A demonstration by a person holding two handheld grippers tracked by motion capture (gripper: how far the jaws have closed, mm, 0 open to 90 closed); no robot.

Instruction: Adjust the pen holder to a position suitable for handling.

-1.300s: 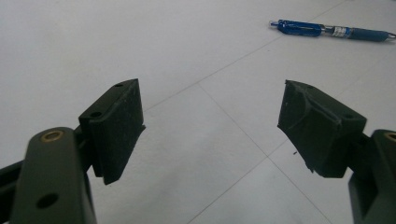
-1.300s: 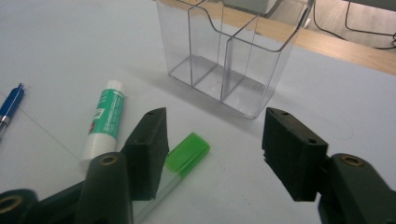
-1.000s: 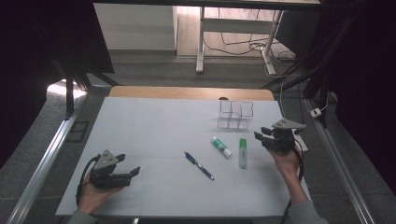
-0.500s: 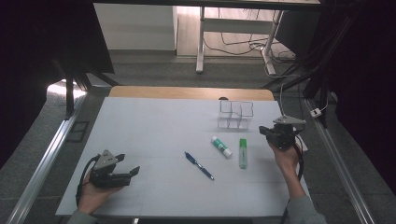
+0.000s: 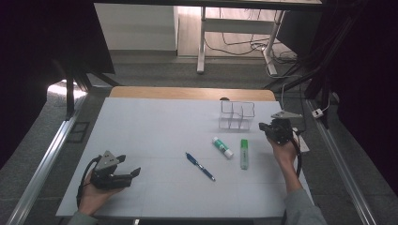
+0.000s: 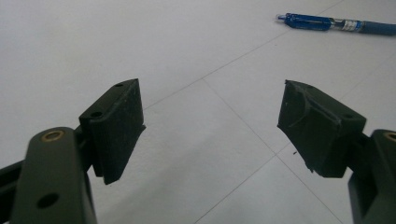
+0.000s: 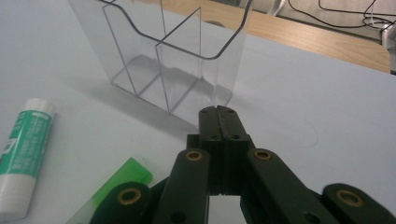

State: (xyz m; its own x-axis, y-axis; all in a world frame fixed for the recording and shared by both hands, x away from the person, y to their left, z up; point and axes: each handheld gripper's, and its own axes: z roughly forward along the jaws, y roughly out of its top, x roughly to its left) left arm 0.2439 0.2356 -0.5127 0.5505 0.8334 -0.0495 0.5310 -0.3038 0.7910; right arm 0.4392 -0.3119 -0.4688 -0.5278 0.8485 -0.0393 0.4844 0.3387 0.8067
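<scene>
A clear plastic organizer (image 5: 237,115) (image 7: 163,60) with several compartments stands empty at the far right of the white table (image 5: 155,126). In front of it lie a white-and-green glue stick (image 5: 222,147) (image 7: 25,149), a green highlighter (image 5: 244,153) (image 7: 119,179) and a blue pen (image 5: 200,166) (image 6: 331,23). My right gripper (image 5: 264,126) (image 7: 218,109) is shut with nothing in it, just right of the organizer and pointing at its near corner. My left gripper (image 5: 129,165) (image 6: 210,126) rests open and empty near the front left, facing the pen.
A bare wooden strip (image 5: 187,93) runs along the table's far edge. Metal rails (image 5: 42,164) (image 5: 342,164) flank the table on both sides. Beyond it are a desk frame (image 5: 202,42) and cables on the floor.
The right gripper's jaws have closed empty, and that hand has shifted a little toward the far side, beside the organizer. The left gripper has not moved.
</scene>
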